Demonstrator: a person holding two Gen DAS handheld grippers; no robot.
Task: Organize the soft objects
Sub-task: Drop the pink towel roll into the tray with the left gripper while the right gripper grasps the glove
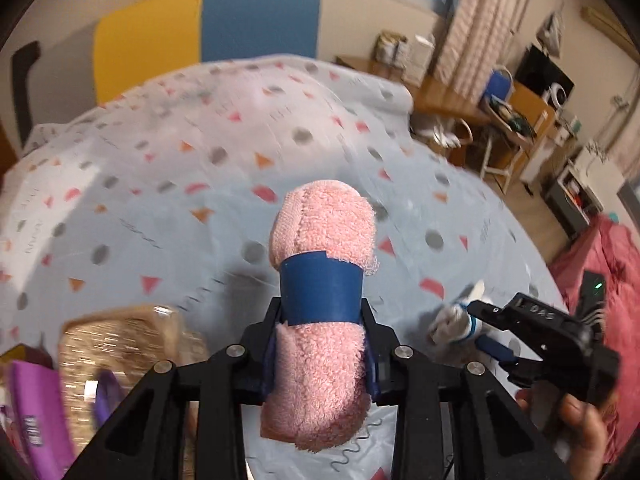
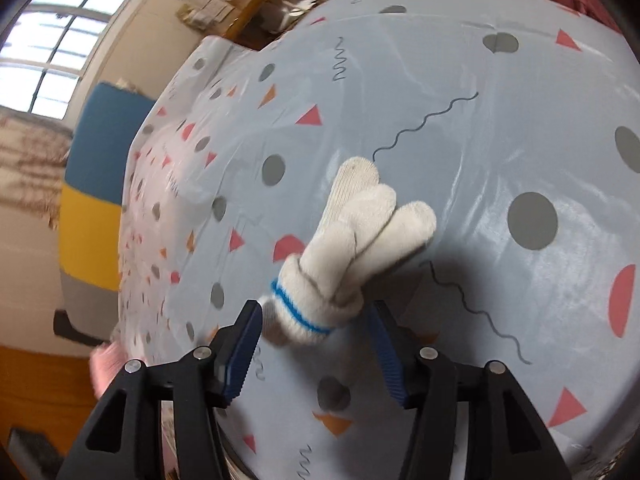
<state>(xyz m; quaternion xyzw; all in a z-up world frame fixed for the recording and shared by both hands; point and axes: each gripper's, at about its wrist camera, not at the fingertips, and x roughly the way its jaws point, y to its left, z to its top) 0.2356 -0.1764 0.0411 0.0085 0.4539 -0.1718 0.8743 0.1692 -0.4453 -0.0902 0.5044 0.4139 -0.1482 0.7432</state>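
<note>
A rolled pink towel (image 1: 324,304) with a blue band around its middle is lifted above the patterned bedsheet (image 1: 160,184). My left gripper (image 1: 322,320) is shut on it just below the band. A white knitted glove (image 2: 348,252) with a blue-striped cuff lies on the sheet (image 2: 500,128). My right gripper (image 2: 314,312) is open, its blue pads standing either side of the cuff with a small gap on each side. The left wrist view shows the same glove (image 1: 456,320) at the right gripper (image 1: 486,328), held by a person's hand (image 1: 580,420).
A woven basket (image 1: 120,344) and purple items (image 1: 32,412) sit at the lower left of the bed. A yellow and blue headboard (image 1: 200,32) stands at the far end. A red blanket (image 1: 600,272) lies to the right, with wooden furniture (image 1: 512,120) beyond.
</note>
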